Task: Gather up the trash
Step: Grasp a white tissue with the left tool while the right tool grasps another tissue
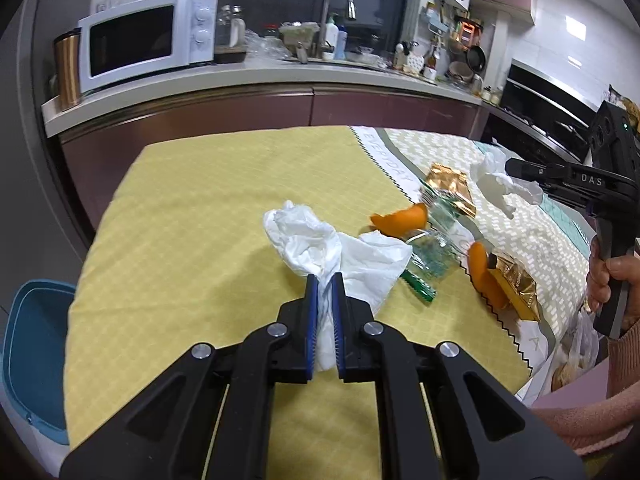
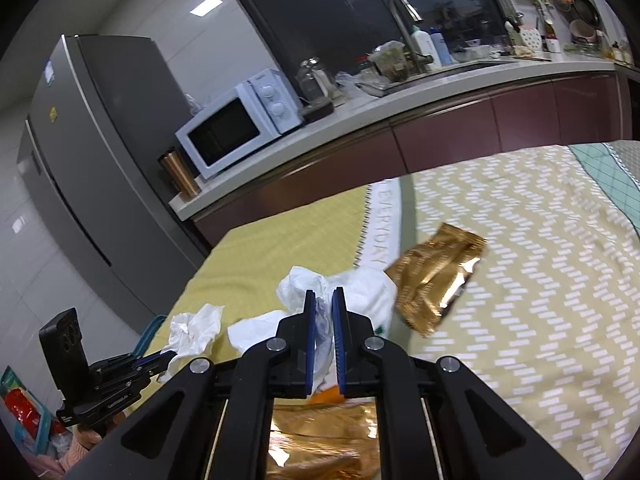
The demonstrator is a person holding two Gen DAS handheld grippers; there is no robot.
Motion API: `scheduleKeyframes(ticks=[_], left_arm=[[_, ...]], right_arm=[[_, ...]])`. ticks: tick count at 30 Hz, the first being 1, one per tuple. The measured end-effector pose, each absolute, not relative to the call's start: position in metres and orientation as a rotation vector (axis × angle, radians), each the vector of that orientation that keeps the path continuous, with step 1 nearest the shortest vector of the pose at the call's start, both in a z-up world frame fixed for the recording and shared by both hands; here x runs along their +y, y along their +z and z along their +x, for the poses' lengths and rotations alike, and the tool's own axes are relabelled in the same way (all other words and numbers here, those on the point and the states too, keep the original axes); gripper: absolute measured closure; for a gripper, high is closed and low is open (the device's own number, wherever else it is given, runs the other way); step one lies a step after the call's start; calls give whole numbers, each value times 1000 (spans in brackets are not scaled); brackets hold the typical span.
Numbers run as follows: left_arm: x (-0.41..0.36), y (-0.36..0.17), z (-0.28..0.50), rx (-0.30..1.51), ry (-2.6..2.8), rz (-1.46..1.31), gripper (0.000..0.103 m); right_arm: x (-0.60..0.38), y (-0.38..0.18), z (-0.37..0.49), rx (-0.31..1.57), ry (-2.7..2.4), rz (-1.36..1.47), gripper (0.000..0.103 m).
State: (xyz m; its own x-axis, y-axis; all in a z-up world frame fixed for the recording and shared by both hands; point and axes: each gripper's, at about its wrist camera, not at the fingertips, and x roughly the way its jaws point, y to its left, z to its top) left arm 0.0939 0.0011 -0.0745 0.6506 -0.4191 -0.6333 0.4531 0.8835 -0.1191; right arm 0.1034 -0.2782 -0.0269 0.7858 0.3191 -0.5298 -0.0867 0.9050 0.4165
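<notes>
Your tabletop (image 1: 208,208) carries a cloth that is yellow on one side and beige-and-white patterned on the other, and the trash lies along the seam between the two. A blue bin (image 1: 34,356) stands on the floor beside the tabletop's left edge.

Your left gripper (image 1: 324,280) has its jaws closed tight on a crumpled white tissue (image 1: 304,236), which bunches out ahead of the fingertips above the yellow cloth. Your right gripper (image 2: 323,296) is likewise clamped on a second white tissue (image 2: 308,284), its jaws almost together with the paper pinched between the blue pads.

More trash sits on the cloth: a flat white napkin (image 1: 376,264) just beside the left tissue, a gold foil wrapper (image 2: 436,276) on the patterned side, a second gold wrapper (image 1: 514,284) nearer you, a clear crinkled wrapper with green print (image 1: 432,248), and two orange peels (image 1: 400,220) touching that wrapper.
</notes>
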Motion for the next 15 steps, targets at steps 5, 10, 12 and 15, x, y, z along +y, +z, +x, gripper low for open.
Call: scheduleKeyframes(ticks=[5,10,12,15], left_arm=[[21,-68,90,686,-462,29,95],[40,-60,86,662,-430,11,95],[48,-58,83,652,-418,8,95],[61,-54,78,641,-400,2,95]], right_arm=[[-256,-22,109,632,291,383,96],[-226,-18,117,640,381,369,96],[-214,-17,120,646,409,364,96],[-193,-18,125,660,457,351,96]])
